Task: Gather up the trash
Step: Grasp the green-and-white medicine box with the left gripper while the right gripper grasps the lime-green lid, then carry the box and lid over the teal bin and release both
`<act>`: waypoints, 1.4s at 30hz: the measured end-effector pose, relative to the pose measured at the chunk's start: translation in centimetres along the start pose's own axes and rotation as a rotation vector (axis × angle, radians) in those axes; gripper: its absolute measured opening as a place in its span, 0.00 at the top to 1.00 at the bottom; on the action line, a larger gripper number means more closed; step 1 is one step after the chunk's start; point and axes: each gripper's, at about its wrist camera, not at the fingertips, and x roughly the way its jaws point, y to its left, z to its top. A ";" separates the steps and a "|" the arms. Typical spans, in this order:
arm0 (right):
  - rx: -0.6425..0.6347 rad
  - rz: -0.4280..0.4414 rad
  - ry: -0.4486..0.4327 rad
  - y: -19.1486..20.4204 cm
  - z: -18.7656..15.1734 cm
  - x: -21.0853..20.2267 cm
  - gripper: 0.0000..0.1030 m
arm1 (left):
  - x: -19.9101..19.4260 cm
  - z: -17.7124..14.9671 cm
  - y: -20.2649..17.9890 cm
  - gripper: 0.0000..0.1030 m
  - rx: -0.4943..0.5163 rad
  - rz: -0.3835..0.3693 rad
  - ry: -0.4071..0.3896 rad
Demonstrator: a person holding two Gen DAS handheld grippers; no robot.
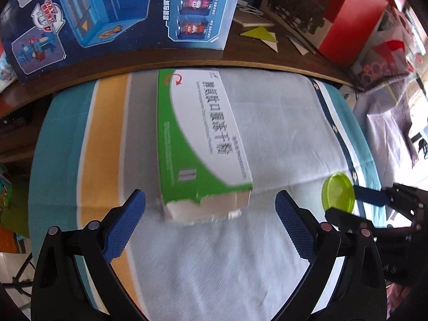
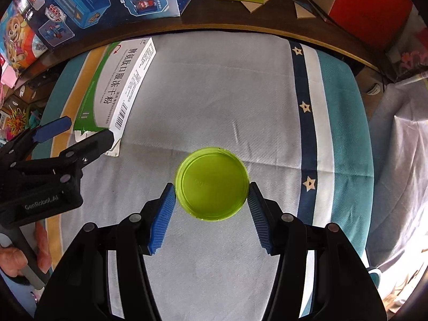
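A green and white medicine box (image 1: 199,144) lies on the striped cloth (image 1: 281,133), its torn near end just ahead of my left gripper (image 1: 210,215). The left gripper is open, with its blue pads to either side of the box end and apart from it. A lime green round lid (image 2: 211,183) lies flat on the cloth. My right gripper (image 2: 211,196) has its blue pads against both sides of the lid. The box also shows in the right wrist view (image 2: 115,88), with the left gripper (image 2: 80,131) at its near end. The lid shows at the right of the left wrist view (image 1: 338,192).
A blue toy box (image 1: 107,18) stands on the brown table (image 1: 256,50) behind the cloth. Yellow and white paper triangles (image 1: 260,34) lie beside it. A red box (image 1: 347,18) stands at the back right. A pale cloth (image 2: 401,160) hangs at the right.
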 end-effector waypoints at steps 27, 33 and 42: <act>0.116 0.096 -0.050 -6.4 -8.0 -4.3 0.48 | -2.8 -5.1 -4.8 0.29 0.137 -0.002 0.009; 0.179 0.107 -0.089 -8.8 -13.2 -7.7 0.49 | -6.0 -9.8 -8.5 0.29 0.205 -0.076 0.008; 0.317 0.074 -0.145 -15.7 -22.2 -12.2 0.49 | -8.9 -14.0 -16.0 0.29 0.340 -0.145 0.003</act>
